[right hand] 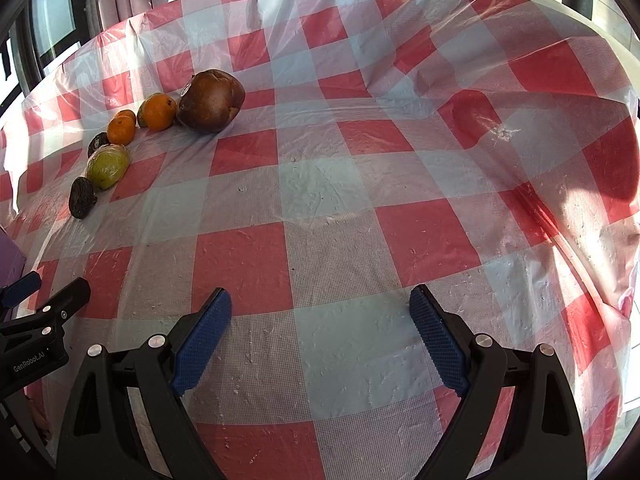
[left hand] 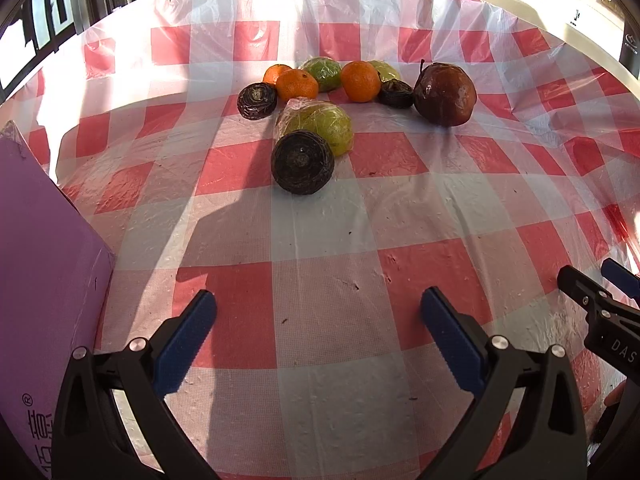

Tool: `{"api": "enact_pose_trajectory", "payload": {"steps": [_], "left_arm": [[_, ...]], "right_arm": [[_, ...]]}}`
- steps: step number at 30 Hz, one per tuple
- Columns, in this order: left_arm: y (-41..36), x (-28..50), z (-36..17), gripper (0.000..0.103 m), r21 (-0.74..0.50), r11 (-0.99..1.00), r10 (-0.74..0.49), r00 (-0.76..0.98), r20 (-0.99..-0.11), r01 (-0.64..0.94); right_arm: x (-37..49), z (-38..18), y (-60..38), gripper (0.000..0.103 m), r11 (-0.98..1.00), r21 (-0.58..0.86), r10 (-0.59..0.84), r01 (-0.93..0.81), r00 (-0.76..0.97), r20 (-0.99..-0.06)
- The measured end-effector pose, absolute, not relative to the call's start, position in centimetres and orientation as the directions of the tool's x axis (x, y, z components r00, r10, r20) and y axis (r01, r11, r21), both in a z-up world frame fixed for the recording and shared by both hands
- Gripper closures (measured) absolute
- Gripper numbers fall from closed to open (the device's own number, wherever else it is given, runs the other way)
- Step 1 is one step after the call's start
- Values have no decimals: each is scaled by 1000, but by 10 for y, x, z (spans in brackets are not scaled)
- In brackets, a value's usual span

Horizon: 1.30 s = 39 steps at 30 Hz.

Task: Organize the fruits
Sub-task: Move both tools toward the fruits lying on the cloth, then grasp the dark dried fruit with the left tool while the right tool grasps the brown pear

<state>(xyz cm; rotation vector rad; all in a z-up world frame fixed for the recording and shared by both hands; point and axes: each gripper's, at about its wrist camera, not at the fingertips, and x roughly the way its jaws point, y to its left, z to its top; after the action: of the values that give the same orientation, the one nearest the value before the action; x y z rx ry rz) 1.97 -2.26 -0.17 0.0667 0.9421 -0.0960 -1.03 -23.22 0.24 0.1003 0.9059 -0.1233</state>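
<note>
A: Fruits (left hand: 316, 108) clustered mid-cloth (left hand: 320, 240), loosely mixed. Box (left hand: 44, 260) at left.
B: Grippers?
A: Left gripper (left hand: 318, 320) and right gripper (right hand: 320, 320) both spread wide, empty, well short. Sorting looks unstarted.

The cloth (left hand: 320, 240) on the worktop was checked in red, pale pink and white under a glossy clear film. Three oranges (left hand: 297, 85) were bright orange. The wrapped fruits (left hand: 320, 122) were yellow-green, the far one (left hand: 322, 73) greener. Three small ridged fruits (left hand: 302, 162) were near-black purple with ringed tops. The big fruit (left hand: 445, 94) at right was dark reddish brown. The box (left hand: 44, 264) at near left was purple. Both grippers' pads (left hand: 186, 342) were blue on black frames.
</note>
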Motion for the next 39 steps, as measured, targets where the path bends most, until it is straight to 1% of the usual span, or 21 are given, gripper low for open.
{"api": "enact_pose_trajectory", "payload": {"steps": [5, 8, 12, 17, 19, 20, 21, 23, 24, 25, 26, 27, 28, 29, 36, 39], "left_arm": [[-23, 20, -2, 1, 15, 994, -50, 584, -810, 107], [-24, 25, -1, 1, 16, 998, -24, 566, -824, 64], [-24, 43, 2, 1, 10, 1000, 11, 512, -859, -4], [-21, 72, 3, 2, 26, 998, 52, 505, -861, -59], [-19, 87, 3, 3, 17, 998, 45, 496, -867, -62], [-18, 95, 4, 7, 11, 998, 40, 493, -869, -61], [-18, 103, 5, 9, 8, 998, 37, 494, -869, -61], [-17, 116, 8, 20, 8, 998, 35, 495, -868, -56], [-18, 121, 9, 23, 11, 999, 34, 495, -868, -49], [-19, 124, 10, 30, 10, 999, 29, 498, -867, -41], [-20, 126, 11, 40, 13, 999, 27, 501, -865, -31], [-22, 126, 13, 47, 14, 1000, 25, 503, -864, -26], [-24, 126, 14, 58, 12, 1000, 22, 503, -864, -22], [-26, 124, 15, 64, 12, 1000, 20, 500, -866, -18], [-40, 86, 18, 64, -21, 1000, -12, 474, -880, -15], [-45, 62, 21, 64, -25, 1000, -14, 471, -882, -18]], "right_arm": [[-10, 2, -232, 16, 988, 33, -66, 149, 610, -789], [-10, 2, -232, 16, 991, 27, -59, 130, 612, -788], [-4, 3, -235, 16, 999, 24, -7, 44, 602, -799], [7, 5, -237, 16, 998, 24, 54, -60, 566, -822], [14, 5, -238, 16, 997, 24, 61, -74, 545, -836], [18, 6, -238, 16, 997, 23, 61, -78, 536, -842], [23, 6, -237, 16, 996, 22, 62, -81, 527, -848], [32, 6, -237, 16, 996, 22, 65, -88, 516, -854], [36, 6, -236, 16, 995, 21, 67, -94, 513, -856], [41, 7, -235, 16, 994, 21, 71, -104, 510, -857], [46, 7, -234, 16, 993, 20, 79, -120, 507, -858], [50, 7, -232, 16, 990, 20, 88, -138, 504, -859], [56, 7, -230, 16, 988, 20, 94, -151, 503, -859], [62, 8, -228, 16, 987, 22, 101, -160, 502, -859], [119, 12, -212, 16, 974, 74, 173, -216, 489, -855], [146, 13, -200, 16, 966, 69, 184, -247, 480, -858]]}}
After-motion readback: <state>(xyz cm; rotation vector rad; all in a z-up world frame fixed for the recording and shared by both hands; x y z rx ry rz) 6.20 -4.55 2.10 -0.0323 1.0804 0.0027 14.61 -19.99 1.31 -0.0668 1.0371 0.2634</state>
